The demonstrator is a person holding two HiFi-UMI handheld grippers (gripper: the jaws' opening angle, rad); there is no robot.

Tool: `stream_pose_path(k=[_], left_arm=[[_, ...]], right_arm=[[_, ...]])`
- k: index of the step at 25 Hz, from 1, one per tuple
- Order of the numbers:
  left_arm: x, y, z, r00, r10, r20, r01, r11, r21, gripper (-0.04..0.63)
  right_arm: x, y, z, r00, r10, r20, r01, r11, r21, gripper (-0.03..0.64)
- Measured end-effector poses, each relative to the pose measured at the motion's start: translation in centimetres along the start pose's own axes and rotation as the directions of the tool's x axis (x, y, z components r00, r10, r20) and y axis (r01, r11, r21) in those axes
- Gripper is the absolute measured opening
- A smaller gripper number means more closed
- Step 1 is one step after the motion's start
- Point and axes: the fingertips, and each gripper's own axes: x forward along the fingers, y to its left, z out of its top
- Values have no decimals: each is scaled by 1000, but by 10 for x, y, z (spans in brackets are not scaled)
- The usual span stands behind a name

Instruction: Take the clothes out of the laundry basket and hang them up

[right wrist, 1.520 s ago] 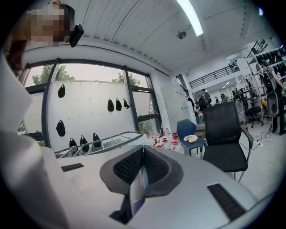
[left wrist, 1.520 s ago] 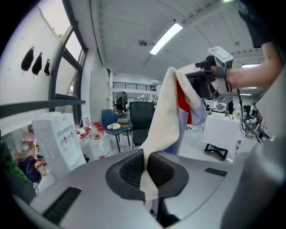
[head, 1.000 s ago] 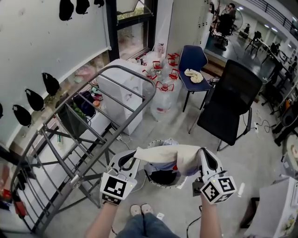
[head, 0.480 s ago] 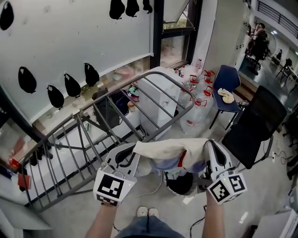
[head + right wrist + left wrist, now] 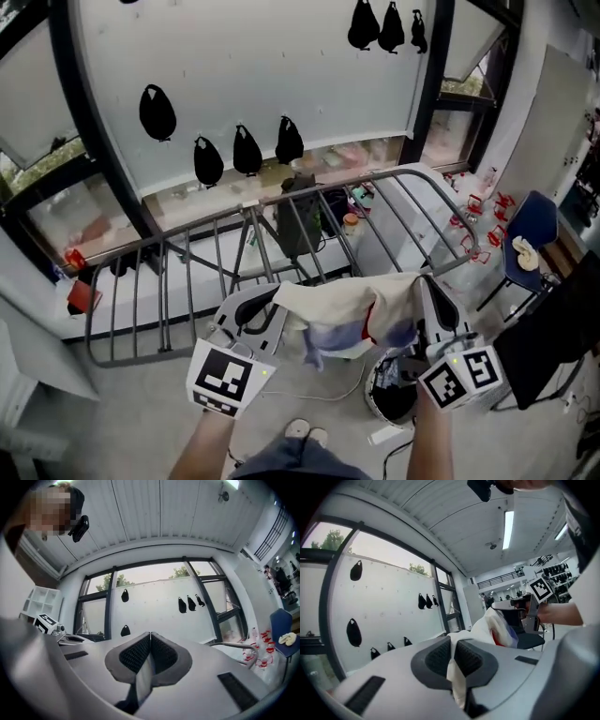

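A cream garment (image 5: pixel 349 305) with blue and red patches hangs stretched between my two grippers, just in front of the grey metal drying rack (image 5: pixel 281 246). My left gripper (image 5: pixel 277 295) is shut on the garment's left edge; cream cloth (image 5: pixel 457 674) runs down between its pads. My right gripper (image 5: pixel 419 281) is shut on the right edge, with a strip of cloth (image 5: pixel 142 681) pinched between its pads. The laundry basket (image 5: pixel 394 392) stands on the floor below my right gripper, largely hidden by it.
The rack's bars stand before a window wall with black bird stickers (image 5: pixel 157 111). A blue chair (image 5: pixel 532 232) holding a cloth and water jugs with red handles (image 5: pixel 478 230) are at the right. A black chair (image 5: pixel 553 347) is at the lower right. A person's shoes (image 5: pixel 306 432) show below.
The view has swung left from the chairs toward the rack and window. Both grippers have risen with the garment spread between them, leaving the basket lower and to the right.
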Motion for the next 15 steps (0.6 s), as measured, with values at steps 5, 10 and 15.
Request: stream_pose_path(k=[5, 10, 15], left_arm=[[-42, 59, -10, 988, 151, -41, -151, 989, 1, 23], [-77, 113, -21, 957, 275, -90, -275, 961, 10, 23], [-96, 162, -18, 924, 364, -120, -359, 931, 58, 23]], right_arm=[[66, 65, -5, 985, 171, -23, -171, 985, -7, 8], [123, 117, -14, 953, 297, -52, -298, 954, -13, 8], [172, 147, -18, 924, 376, -67, -378, 925, -32, 8]])
